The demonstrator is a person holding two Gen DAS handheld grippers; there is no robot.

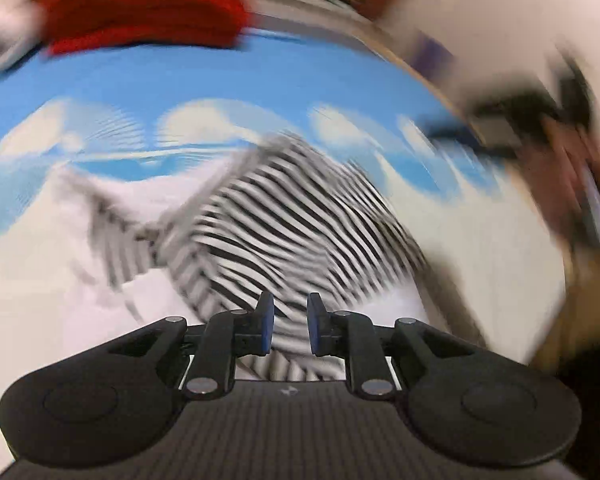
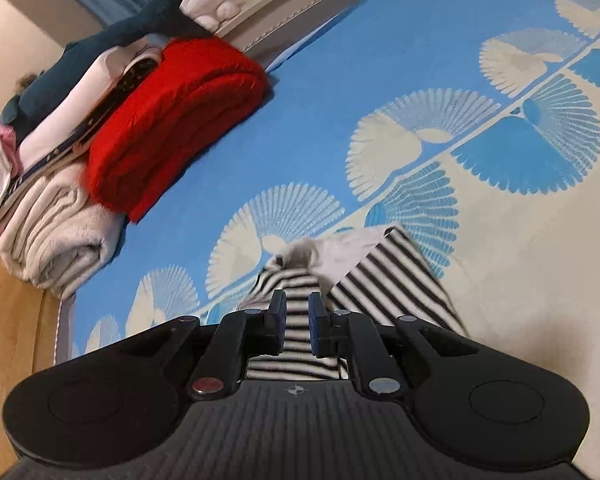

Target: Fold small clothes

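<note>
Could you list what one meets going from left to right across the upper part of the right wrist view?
Folded pale blanket at the bed's left edge → red folded knit leaning against that pile → open blue bedspread with its fan pattern. The dark plush toy overlaps the pile's top, so it is left out.

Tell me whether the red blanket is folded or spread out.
Folded. The red blanket lies in stacked layers with a rounded fold edge, beside a pile of folded linens on the blue bedspread.

My bed's blue-and-cream bedspread (image 2: 340, 80) carries the striped garment (image 2: 396, 280) near me, with a folded red blanket (image 2: 172, 120) and a cream blanket (image 2: 52, 236) along its edge.
</note>
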